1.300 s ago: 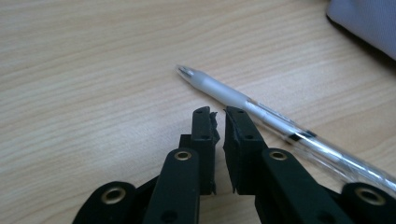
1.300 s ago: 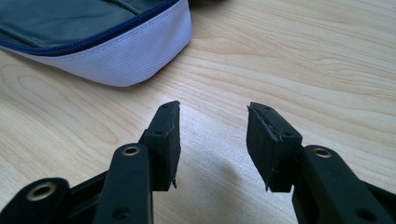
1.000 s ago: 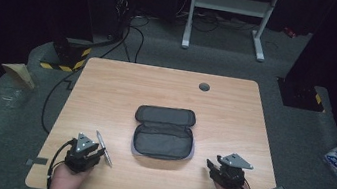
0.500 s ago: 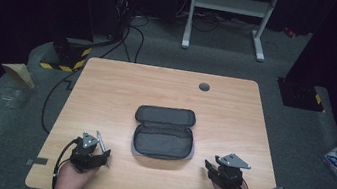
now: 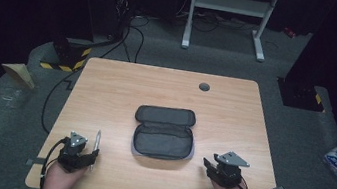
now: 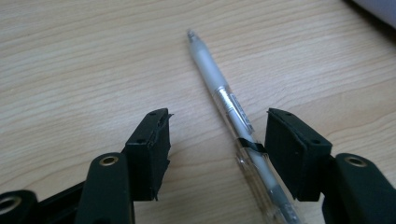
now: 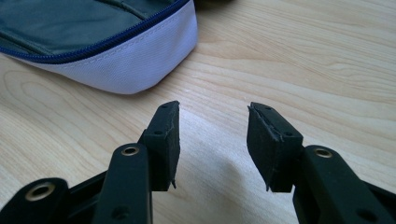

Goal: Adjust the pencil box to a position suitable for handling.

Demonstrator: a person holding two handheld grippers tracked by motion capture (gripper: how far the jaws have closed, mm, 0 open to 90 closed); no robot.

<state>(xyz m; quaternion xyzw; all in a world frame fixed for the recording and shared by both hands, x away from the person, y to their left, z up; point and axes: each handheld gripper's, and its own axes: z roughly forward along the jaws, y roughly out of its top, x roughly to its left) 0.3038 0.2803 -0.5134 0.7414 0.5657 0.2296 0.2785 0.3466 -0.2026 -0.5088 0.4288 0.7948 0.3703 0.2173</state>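
**Pen let go on the table, pouch open in the middle**

The left gripper (image 6: pixel 217 135) sat low over the near left corner of the wooden table (image 5: pixel 122 87), its jaws spread. They had just been opening, and the pen (image 6: pixel 229 105) lay flat on the wood between them. Its clear barrel ran close along the right-hand pad (image 6: pixel 289 149), and I could not tell whether it brushed that pad; the other pad stood well clear of it. The pen's tip pointed away from the hand. In the high view, the pen (image 5: pixel 96 142) showed as a pale sliver just beside the left gripper (image 5: pixel 83 151), and well apart from the pouch.

The dark pouch (image 5: pixel 163 133) rested at the middle of the table with its lid flap thrown back towards the far side. From the right gripper view, its pale edge and blue zip (image 7: pixel 112 44) lay just ahead and off to one side.

The right gripper (image 7: pixel 212 140) hovered at the near right of the table (image 7: pixel 327 60), jaws parted with bare wood between them. In the high view, the right gripper (image 5: pixel 220 169) stood near the pouch's right side without touching it.
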